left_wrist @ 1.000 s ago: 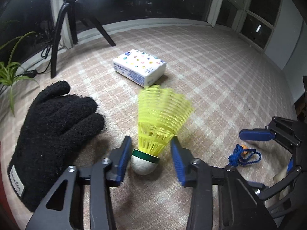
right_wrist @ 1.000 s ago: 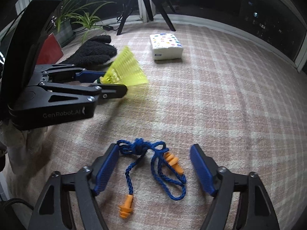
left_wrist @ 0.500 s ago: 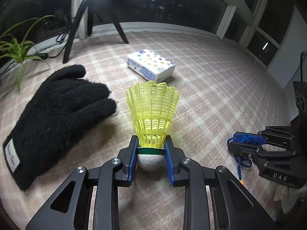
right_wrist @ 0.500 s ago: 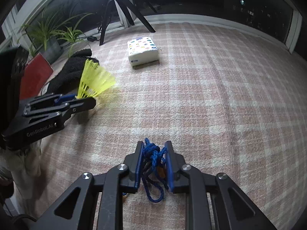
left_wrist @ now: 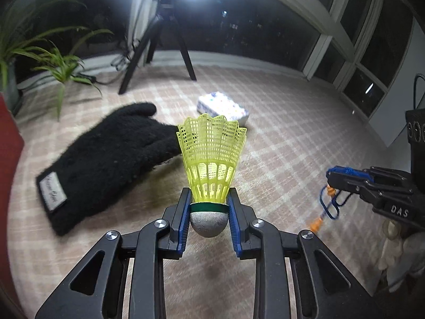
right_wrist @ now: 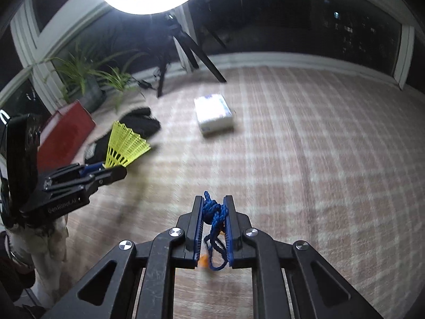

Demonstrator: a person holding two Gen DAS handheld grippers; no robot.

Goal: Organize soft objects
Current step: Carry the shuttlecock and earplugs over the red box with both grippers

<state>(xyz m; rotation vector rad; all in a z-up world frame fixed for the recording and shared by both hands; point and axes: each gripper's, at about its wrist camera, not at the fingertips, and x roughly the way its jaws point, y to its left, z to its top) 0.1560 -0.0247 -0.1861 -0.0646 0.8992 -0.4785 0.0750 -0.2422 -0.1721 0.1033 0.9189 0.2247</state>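
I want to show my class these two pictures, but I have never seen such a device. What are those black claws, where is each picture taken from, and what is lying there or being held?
A person holds a hand-operated two-finger claw in each hand; each claw carries a wide-angle camera looking along its fingers. One picture comes from the left gripper, shut on a yellow shuttlecock at its cork. The other comes from the right gripper, shut on blue-corded earplugs. On the checked blanket lie a black glove and a tissue pack.
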